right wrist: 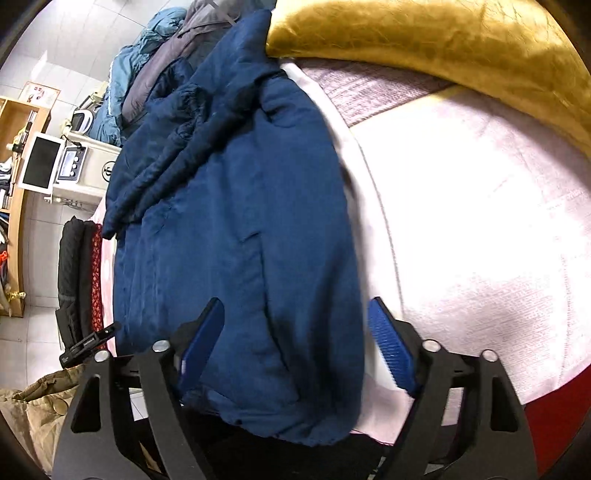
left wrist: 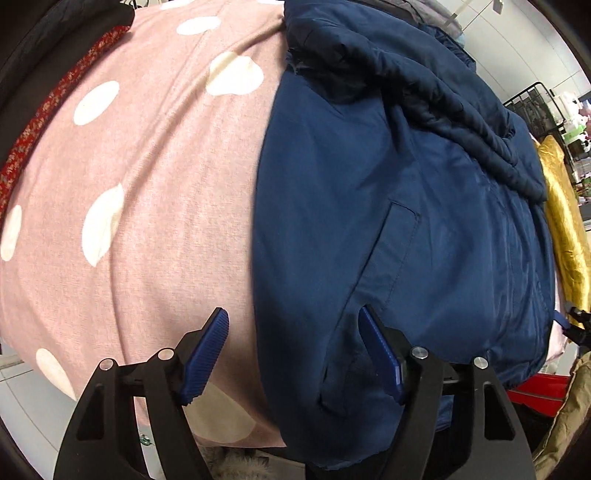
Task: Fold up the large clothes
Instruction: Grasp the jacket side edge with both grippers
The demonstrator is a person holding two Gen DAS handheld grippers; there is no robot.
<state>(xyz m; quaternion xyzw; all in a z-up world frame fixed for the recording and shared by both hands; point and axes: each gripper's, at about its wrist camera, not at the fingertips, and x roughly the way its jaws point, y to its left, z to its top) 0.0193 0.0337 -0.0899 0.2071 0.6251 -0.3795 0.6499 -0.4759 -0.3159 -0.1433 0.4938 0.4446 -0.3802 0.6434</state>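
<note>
The navy jacket (left wrist: 388,206) lies flat on a pink cover with white dots (left wrist: 140,192), with its hem towards both grippers. The left gripper (left wrist: 293,350) points down at the hem corner; its jaws stand apart, and the jacket edge runs between them. The left pad is over the pink cover and the right pad lies against the blue cloth, but the jaws do not pinch it.

The right gripper (right wrist: 295,343) hangs over the other hem corner of the jacket (right wrist: 251,229). Its jaws are also apart, the blue cloth is between them, and neither pad presses it. Beyond its right jaw there is pale pink cover (right wrist: 480,229), and further ahead a golden cushion (right wrist: 424,33).
</note>
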